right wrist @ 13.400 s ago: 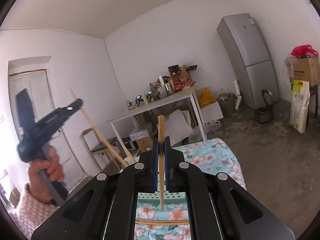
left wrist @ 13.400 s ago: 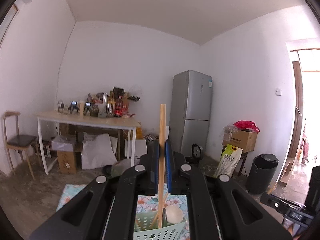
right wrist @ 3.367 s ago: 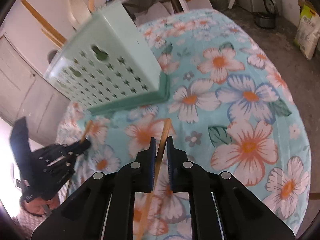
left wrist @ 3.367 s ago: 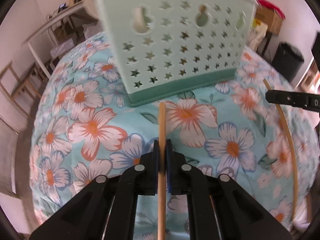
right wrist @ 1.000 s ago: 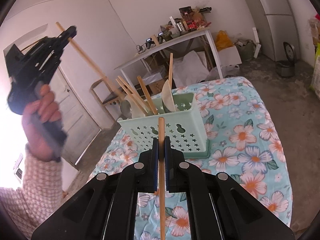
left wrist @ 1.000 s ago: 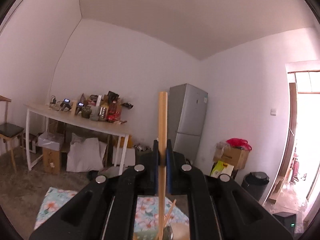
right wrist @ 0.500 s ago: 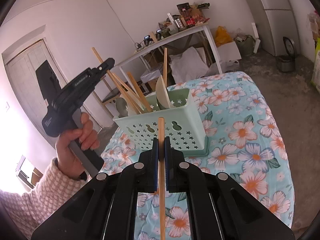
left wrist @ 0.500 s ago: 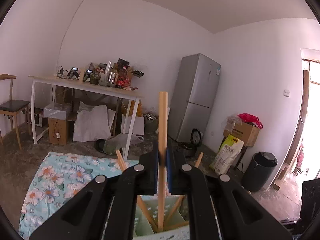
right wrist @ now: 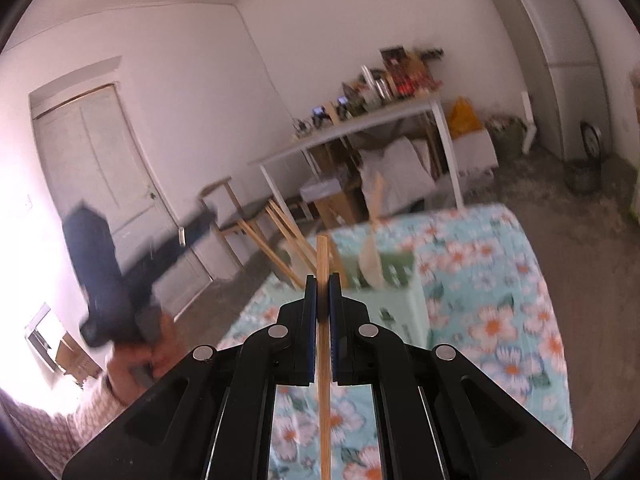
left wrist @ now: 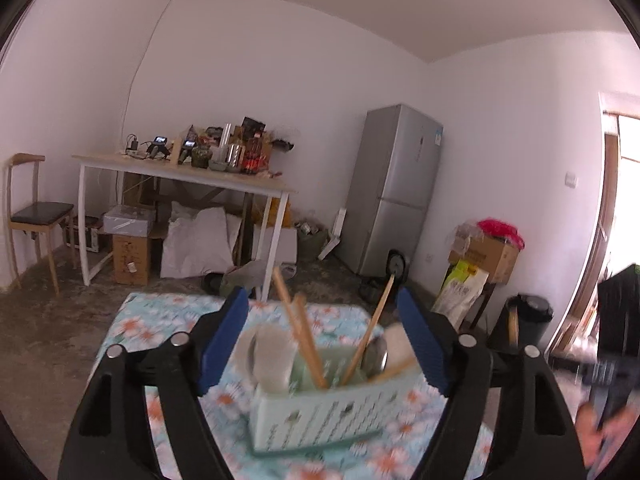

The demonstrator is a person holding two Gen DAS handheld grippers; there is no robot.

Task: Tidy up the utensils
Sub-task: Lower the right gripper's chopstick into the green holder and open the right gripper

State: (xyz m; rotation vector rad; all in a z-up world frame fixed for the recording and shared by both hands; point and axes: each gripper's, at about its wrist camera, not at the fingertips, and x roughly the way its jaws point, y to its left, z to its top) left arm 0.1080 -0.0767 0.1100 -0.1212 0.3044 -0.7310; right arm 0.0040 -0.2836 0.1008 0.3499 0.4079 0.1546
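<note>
The left gripper (left wrist: 322,330) hovers above the basket (left wrist: 320,412), jaws wide apart — the right gripper (right wrist: 322,284) clamps a chopstick (right wrist: 323,360) over the floral cloth (right wrist: 492,280).

Upright chopsticks (left wrist: 300,344) and spoons (left wrist: 376,354) crowd the basket (left wrist: 320,416) mouth between the spread left gripper (left wrist: 324,340).

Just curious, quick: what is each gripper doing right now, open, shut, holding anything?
Left gripper: open, holding nothing, above the basket.
Right gripper: shut on a chopstick.
</note>
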